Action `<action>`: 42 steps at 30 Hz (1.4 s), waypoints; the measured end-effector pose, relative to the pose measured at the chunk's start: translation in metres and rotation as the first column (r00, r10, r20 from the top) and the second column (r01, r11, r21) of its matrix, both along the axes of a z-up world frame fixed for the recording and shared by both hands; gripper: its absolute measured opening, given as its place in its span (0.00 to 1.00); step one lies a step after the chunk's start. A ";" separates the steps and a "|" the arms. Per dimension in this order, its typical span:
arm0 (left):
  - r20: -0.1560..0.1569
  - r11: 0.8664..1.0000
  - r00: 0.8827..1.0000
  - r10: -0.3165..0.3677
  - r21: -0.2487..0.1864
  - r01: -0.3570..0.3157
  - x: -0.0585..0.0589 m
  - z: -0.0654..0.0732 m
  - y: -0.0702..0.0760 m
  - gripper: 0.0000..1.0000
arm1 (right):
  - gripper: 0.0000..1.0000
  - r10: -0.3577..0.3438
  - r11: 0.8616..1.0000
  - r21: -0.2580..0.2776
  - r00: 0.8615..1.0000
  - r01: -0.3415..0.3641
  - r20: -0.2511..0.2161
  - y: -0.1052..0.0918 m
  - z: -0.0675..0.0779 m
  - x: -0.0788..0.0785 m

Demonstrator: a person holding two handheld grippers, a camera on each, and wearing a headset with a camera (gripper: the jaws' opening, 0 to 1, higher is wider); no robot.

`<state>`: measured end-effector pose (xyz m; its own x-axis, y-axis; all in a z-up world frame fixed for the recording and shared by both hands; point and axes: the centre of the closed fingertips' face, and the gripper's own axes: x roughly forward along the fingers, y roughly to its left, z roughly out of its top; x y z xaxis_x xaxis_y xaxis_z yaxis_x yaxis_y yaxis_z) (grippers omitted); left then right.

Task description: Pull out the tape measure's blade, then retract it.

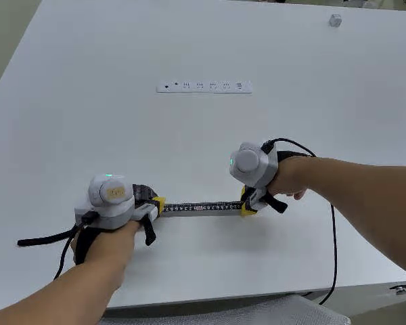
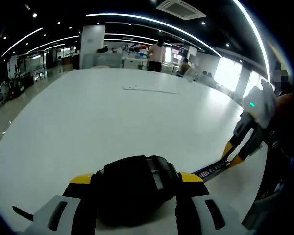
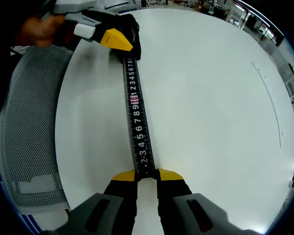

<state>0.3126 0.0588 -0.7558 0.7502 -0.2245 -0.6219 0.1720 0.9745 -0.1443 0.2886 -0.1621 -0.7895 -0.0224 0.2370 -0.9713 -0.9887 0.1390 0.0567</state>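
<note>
Mid-extension is judged: the black rounded tape case point(image 2: 132, 198) is clenched by the left gripper point(image 2: 136, 178), the numbered blade point(image 3: 136, 112) apparently pinched lower-centre by the right gripper point(image 3: 147, 175); guided retraction is required next.

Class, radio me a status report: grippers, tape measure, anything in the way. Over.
Left gripper shut on tape measure case. Right gripper shut on blade tip, blade partly out over table. Socket strip well clear of blade.
</note>
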 end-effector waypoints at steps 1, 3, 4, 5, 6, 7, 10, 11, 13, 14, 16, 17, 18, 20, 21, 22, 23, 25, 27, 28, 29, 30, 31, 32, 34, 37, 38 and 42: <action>0.000 1.000 1.000 0.000 0.000 0.000 0.000 0.000 0.000 0.62 | 0.15 0.001 1.000 0.000 1.000 -0.001 0.000 0.001 0.000 -0.001; 0.000 1.000 1.000 0.000 0.000 0.000 0.000 0.000 0.000 0.62 | 0.15 0.002 1.000 0.001 1.000 -0.002 0.000 0.002 0.000 -0.001; 0.001 1.000 1.000 0.001 0.000 -0.001 0.000 0.000 0.000 0.62 | 0.15 0.002 1.000 0.002 1.000 -0.002 0.000 0.003 0.000 -0.001; 0.001 1.000 1.000 0.000 -0.001 0.000 0.000 0.000 0.000 0.62 | 0.15 0.005 1.000 0.002 1.000 -0.005 0.001 0.003 0.000 -0.001; 0.001 1.000 1.000 0.000 -0.001 0.000 0.000 0.000 0.000 0.62 | 0.15 0.004 1.000 0.003 1.000 -0.004 0.002 0.004 0.000 0.000; 0.000 1.000 1.000 0.001 -0.001 -0.001 0.000 0.000 0.000 0.62 | 0.15 0.002 1.000 0.004 1.000 -0.002 0.002 0.004 0.000 0.000; 0.000 1.000 1.000 0.001 -0.002 -0.001 0.000 0.000 0.000 0.62 | 0.15 0.001 1.000 0.008 1.000 -0.001 0.002 0.006 0.000 0.000; -0.001 1.000 1.000 0.001 -0.002 -0.001 -0.001 0.000 0.000 0.62 | 0.15 -0.001 1.000 0.009 1.000 0.001 0.002 0.006 0.000 0.000; -0.003 1.000 1.000 -0.001 -0.002 0.001 -0.001 0.000 0.000 0.62 | 0.15 -0.003 1.000 0.011 1.000 0.003 0.002 0.007 0.000 0.000; -0.003 1.000 1.000 -0.001 -0.002 0.001 0.000 0.000 0.000 0.62 | 0.15 -0.005 1.000 0.012 1.000 0.005 0.002 0.008 0.000 0.000; -0.002 1.000 1.000 0.000 -0.002 0.000 0.000 0.000 0.000 0.62 | 0.15 -0.007 1.000 0.014 1.000 0.007 0.003 0.010 0.000 0.000; -0.003 1.000 1.000 -0.001 -0.002 0.001 0.000 0.000 0.000 0.62 | 0.15 -0.005 1.000 0.015 1.000 0.005 0.003 0.010 0.000 0.001; -0.004 1.000 1.000 -0.003 -0.001 0.003 -0.001 0.000 0.000 0.61 | 0.15 -0.006 1.000 0.015 1.000 0.006 0.004 0.011 0.000 0.001; -0.011 1.000 1.000 -0.003 0.003 0.003 0.000 0.000 0.000 0.61 | 0.15 -0.009 1.000 0.017 1.000 0.008 0.006 0.012 0.000 0.001; -0.013 1.000 1.000 -0.002 0.003 0.002 0.000 0.000 0.000 0.61 | 0.15 -0.011 1.000 0.019 1.000 0.010 0.007 0.013 0.000 0.001; -0.011 1.000 1.000 -0.003 0.002 0.003 0.000 0.000 0.000 0.61 | 0.15 -0.011 1.000 0.019 1.000 0.011 0.007 0.013 0.000 0.001; -0.009 1.000 1.000 -0.004 0.002 0.004 0.000 0.000 0.000 0.61 | 0.15 -0.010 1.000 0.020 1.000 0.010 0.008 0.014 0.000 0.001; -0.009 1.000 1.000 -0.005 0.001 0.005 -0.001 0.000 0.000 0.61 | 0.15 -0.008 1.000 0.019 1.000 0.007 0.008 0.015 -0.001 0.001; -0.011 1.000 1.000 -0.005 0.001 0.005 -0.001 0.000 0.000 0.61 | 0.15 -0.007 1.000 0.018 1.000 0.007 0.007 0.016 -0.001 0.001; -0.011 1.000 1.000 -0.005 0.001 0.006 -0.001 0.000 0.000 0.61 | 0.15 -0.006 1.000 0.017 1.000 0.006 0.007 0.016 -0.001 0.001; -0.010 1.000 1.000 -0.006 0.001 0.006 -0.001 0.000 0.000 0.61 | 0.15 -0.005 1.000 0.016 1.000 0.005 0.006 0.017 -0.001 0.001; -0.010 1.000 1.000 -0.006 0.000 0.006 -0.001 0.000 0.000 0.61 | 0.15 -0.005 1.000 0.017 1.000 0.005 0.006 0.018 -0.001 0.001; -0.010 1.000 1.000 -0.007 0.000 0.007 -0.001 0.001 0.000 0.61 | 0.15 -0.004 1.000 0.017 1.000 0.004 0.006 0.019 -0.001 0.001; -0.010 1.000 1.000 -0.007 0.000 0.007 -0.001 0.000 0.000 0.61 | 0.15 -0.004 1.000 0.017 1.000 0.004 0.006 0.019 -0.001 0.001; -0.010 1.000 1.000 -0.007 0.000 0.007 0.000 0.000 0.000 0.61 | 0.15 -0.004 1.000 0.018 1.000 0.004 0.006 0.020 -0.001 0.001; -0.009 1.000 1.000 -0.007 -0.001 0.007 0.000 0.000 0.000 0.61 | 0.15 -0.002 1.000 0.021 1.000 0.002 0.006 0.022 -0.001 0.001; -0.009 1.000 1.000 -0.007 -0.001 0.007 0.000 0.000 0.000 0.61 | 0.15 -0.002 1.000 0.021 1.000 0.001 0.006 0.023 -0.001 0.001; -0.008 1.000 1.000 -0.006 -0.002 0.006 -0.001 0.000 0.000 0.61 | 0.15 -0.004 1.000 0.024 1.000 0.003 0.006 0.026 -0.001 0.000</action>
